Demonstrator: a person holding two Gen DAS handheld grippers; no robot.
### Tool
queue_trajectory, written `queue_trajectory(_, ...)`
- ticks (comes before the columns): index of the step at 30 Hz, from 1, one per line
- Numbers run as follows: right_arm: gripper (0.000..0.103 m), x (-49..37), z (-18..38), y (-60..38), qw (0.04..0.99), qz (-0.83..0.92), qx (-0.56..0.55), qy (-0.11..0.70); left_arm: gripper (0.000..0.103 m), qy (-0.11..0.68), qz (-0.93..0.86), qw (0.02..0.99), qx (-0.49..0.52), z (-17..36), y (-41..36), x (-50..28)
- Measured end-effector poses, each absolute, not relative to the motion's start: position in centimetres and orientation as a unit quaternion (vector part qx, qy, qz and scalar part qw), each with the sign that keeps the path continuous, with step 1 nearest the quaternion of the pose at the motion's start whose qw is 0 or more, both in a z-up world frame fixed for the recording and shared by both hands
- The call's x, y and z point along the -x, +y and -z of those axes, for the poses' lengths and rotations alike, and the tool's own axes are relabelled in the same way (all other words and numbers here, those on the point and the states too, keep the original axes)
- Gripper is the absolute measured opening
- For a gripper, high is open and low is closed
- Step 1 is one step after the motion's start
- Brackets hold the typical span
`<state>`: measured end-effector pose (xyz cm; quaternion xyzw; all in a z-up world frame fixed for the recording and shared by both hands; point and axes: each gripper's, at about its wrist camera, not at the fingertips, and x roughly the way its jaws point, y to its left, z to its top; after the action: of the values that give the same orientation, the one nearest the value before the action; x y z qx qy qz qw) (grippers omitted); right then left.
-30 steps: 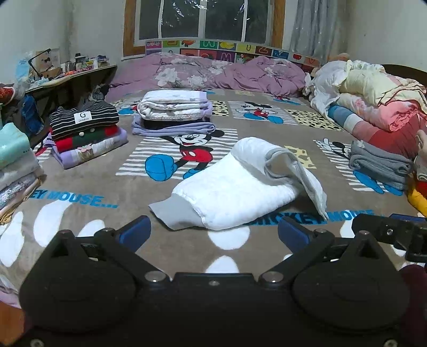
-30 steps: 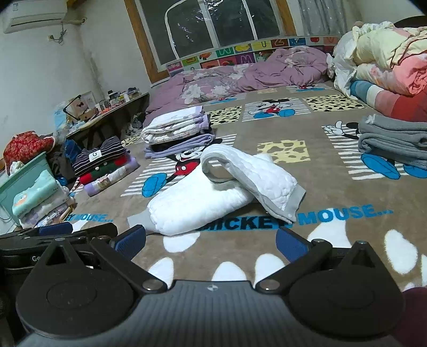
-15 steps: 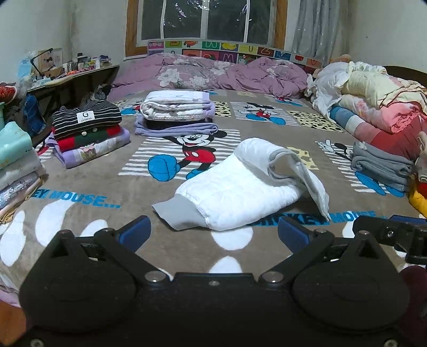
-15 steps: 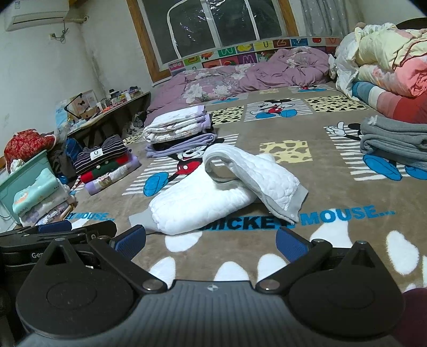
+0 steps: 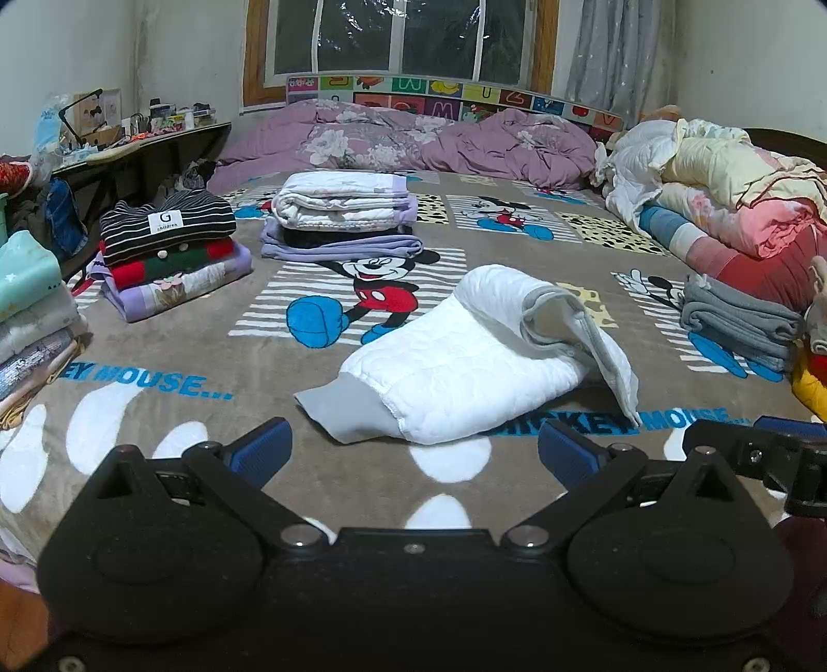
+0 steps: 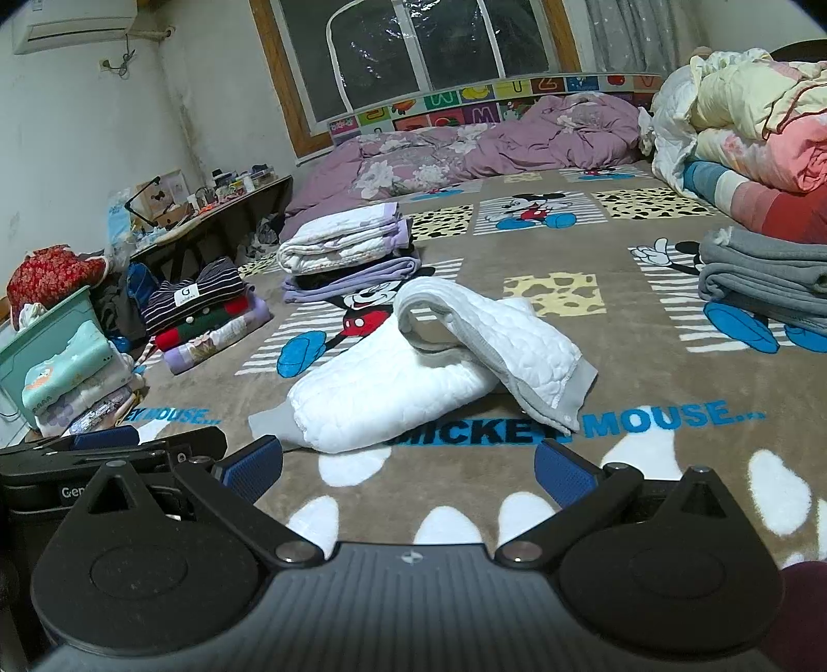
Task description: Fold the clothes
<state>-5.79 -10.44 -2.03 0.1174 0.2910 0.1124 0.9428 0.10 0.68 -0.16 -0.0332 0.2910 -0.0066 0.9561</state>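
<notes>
The blanket (image 5: 155, 331), printed "MICKEY MOUSE...", covers the bed. The white quilted garment (image 5: 465, 362), half folded with grey trim, lies at its centre, at 12 o'clock from both grippers. Only the right view shows the air conditioner (image 6: 72, 26), at 10 o'clock. The striped stack (image 5: 168, 225) bears a "G" label. Left gripper (image 5: 413, 455) and right gripper (image 6: 408, 473): jaws spread wide, holding nothing, short of the garment.

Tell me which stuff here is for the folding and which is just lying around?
For folding:
white quilted garment
left claw, open
right claw, open

Lying around:
purple duvet
desk clutter
bedding heap
air conditioner
</notes>
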Motion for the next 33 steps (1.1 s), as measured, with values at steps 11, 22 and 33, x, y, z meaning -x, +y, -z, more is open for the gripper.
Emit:
queue_trajectory(11, 0.103, 5.8, 2.1, -10.4, 0.942, -0.113, -0.117, 0.292, 0.103, 0.293, 0.008, 0.956, 0.033, 0.3, 0.8, -0.2)
queue_trajectory(22, 0.103, 5.6, 2.3, -10.3, 0.942, -0.116, -0.118, 0.294, 0.103, 0.293, 0.006, 0.955, 0.031, 0.5, 0.8, -0.4)
queue_trajectory(33, 0.103, 5.0, 2.8, -11.2, 0.942, -0.124, -0.132, 0.282, 0.103, 0.289, 0.019, 0.955, 0.062, 1.2, 1.3, -1.1)
